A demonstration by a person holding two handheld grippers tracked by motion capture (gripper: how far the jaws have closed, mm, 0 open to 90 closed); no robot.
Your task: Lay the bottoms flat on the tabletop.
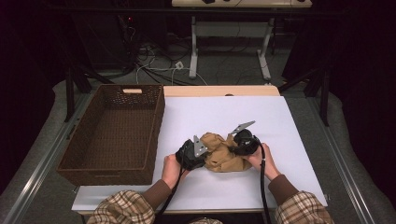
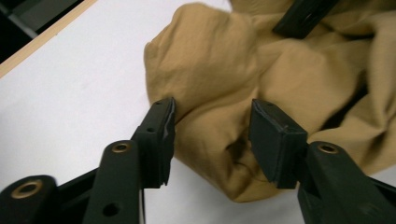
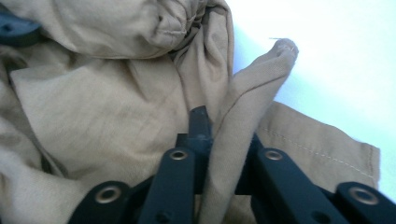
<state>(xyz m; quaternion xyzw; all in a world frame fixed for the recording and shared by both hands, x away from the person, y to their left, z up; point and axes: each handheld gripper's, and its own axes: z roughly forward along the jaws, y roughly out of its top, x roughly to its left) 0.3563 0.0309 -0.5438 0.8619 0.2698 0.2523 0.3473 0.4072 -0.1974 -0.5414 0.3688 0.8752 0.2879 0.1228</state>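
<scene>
In the high view a crumpled tan cloth lies on the white bench a little below the middle of the frame, between the two grippers. The left gripper sits at the cloth's left edge, the right gripper at its upper right edge. In the left gripper view the cloth bulges between the jaws, which stand partly open: the left pad touches a fold, the right pad rests against the fabric, and no pinch is made. In the right gripper view the jaws are closed tight on an upright fold of the cloth, which rises between them and ends in a small tip toward the upper right.

Bare white surface runs above the cloth to the bench's far edge, where a pale wooden strip shows, and to the right as far as the bench's right edge. Below the hands a narrower band of white reaches the near edge. At the left of the frame a dark woven basket stands along the bench's left side, well apart from the cloth.

Beyond the bench lie grey floor, tangled cables and the white legs of another table; the surroundings are dark.
</scene>
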